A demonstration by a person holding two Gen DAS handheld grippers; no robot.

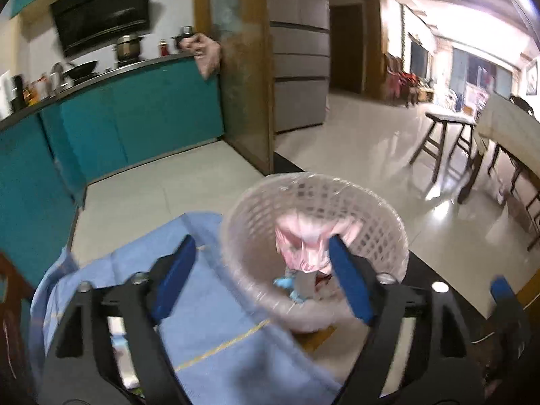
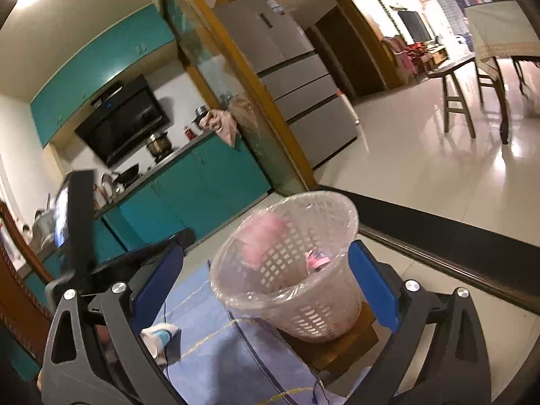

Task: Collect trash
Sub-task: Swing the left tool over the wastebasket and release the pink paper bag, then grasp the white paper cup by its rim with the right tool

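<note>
Overhead, left gripper [image 1: 261, 263] hanging wide open, empty, looking into the lined basket [image 1: 381, 233] at pink wrappers [image 1: 303, 239] (contents blurring), right gripper [image 2: 266, 270] gaping empty, alone showing the basket's wooden stand [image 2: 341, 347], blue cloth [image 2: 236, 364], half-hidden crumpled scrap [image 2: 158, 335].

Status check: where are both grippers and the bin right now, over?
Left gripper and right gripper open, empty, over the bin. White lattice bin upright on wooden block, pink trash inside. Blue cloth alongside; nothing blocking.

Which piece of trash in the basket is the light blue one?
The small crumpled scrap at the bottom of the basket, below the pink plastic bag. It alone is blue; the bag is pink.
</note>
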